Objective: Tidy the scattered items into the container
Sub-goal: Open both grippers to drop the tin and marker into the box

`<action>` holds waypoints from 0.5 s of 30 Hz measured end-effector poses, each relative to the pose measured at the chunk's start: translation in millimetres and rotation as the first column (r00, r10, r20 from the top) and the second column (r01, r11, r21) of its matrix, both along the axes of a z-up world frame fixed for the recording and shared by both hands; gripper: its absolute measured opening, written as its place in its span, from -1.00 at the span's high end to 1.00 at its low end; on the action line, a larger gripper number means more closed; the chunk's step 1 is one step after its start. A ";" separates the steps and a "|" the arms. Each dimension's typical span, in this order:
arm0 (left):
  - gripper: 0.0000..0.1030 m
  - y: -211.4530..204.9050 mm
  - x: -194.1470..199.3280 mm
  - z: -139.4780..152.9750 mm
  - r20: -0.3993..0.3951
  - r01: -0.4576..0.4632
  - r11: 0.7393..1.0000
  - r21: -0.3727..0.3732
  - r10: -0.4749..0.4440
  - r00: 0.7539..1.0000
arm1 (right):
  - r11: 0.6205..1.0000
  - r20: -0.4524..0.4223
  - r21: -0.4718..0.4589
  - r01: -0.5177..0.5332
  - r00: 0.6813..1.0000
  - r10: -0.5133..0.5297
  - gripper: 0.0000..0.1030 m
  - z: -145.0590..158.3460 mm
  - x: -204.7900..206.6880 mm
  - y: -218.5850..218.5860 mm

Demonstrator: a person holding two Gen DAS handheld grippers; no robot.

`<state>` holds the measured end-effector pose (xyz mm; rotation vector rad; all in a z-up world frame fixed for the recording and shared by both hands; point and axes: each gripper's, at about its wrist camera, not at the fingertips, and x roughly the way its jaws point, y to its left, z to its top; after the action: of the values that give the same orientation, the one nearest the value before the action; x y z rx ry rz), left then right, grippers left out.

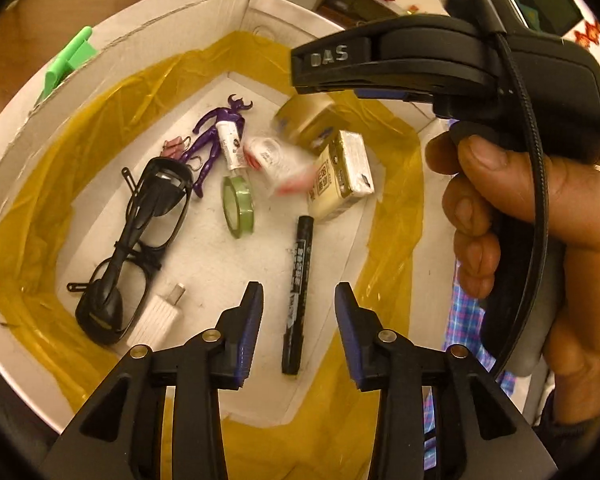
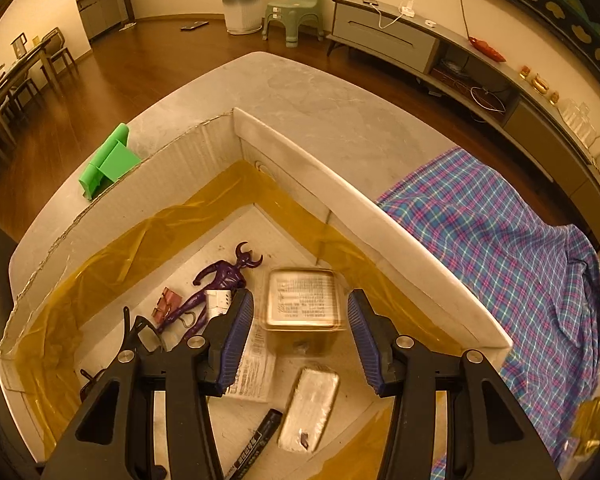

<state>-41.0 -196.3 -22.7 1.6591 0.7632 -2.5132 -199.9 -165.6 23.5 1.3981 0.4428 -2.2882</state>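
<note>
A white cardboard box point(image 1: 148, 36) lined with yellow tape holds black glasses point(image 1: 140, 248), a purple figure point(image 1: 216, 136), a green tape roll point(image 1: 238, 208), a white adapter point(image 1: 156, 316), a black marker point(image 1: 298, 264) and a tissue pack point(image 1: 344, 172). My left gripper point(image 1: 299, 292) hangs open over the marker, holding nothing. A clear packet point(image 1: 276, 164) looks blurred. My right gripper point(image 2: 300, 296) is open above a blurred gold box point(image 2: 302, 304). A gap shows on each side of that box. The tissue pack point(image 2: 310, 408) lies below it.
A green plastic stand point(image 2: 108, 160) sits on the grey table point(image 2: 300, 92) outside the box's far wall. Plaid cloth point(image 2: 500, 240) covers the table to the right. A hand point(image 1: 520, 200) holds the right gripper over the box. Pink binder clips point(image 1: 172, 148) lie by the figure.
</note>
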 end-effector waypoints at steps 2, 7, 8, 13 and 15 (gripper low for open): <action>0.24 -0.6 7.3 2.8 -0.005 -0.002 1.000 -0.006 0.002 1.000 | 1.000 -0.005 -0.003 0.001 1.000 -0.001 0.00 4.2 4.5 3.4; 0.05 5.2 26.2 18.9 -0.051 0.001 0.997 -0.080 -0.005 0.999 | 0.999 -0.006 -0.021 -0.025 1.000 0.024 -0.07 16.4 25.8 8.6; -0.07 8.3 30.1 25.4 -0.071 0.003 0.995 -0.095 -0.010 0.997 | 0.999 -0.007 -0.028 -0.037 0.999 0.037 -0.08 18.5 32.4 10.0; -0.55 14.8 57.9 43.6 -0.165 -0.028 0.992 -0.123 0.007 0.986 | 0.992 -0.076 -0.034 -0.118 0.990 0.115 -0.09 35.9 79.5 18.7; -0.58 12.6 70.8 47.1 -0.215 -0.049 0.995 -0.083 0.030 0.976 | 0.990 -0.100 -0.030 -0.137 0.986 0.134 -0.10 41.2 98.3 24.1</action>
<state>29.9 -183.6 24.4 1.3495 0.6803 -2.6838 -101.6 -141.5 64.8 1.2040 0.5069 -2.2490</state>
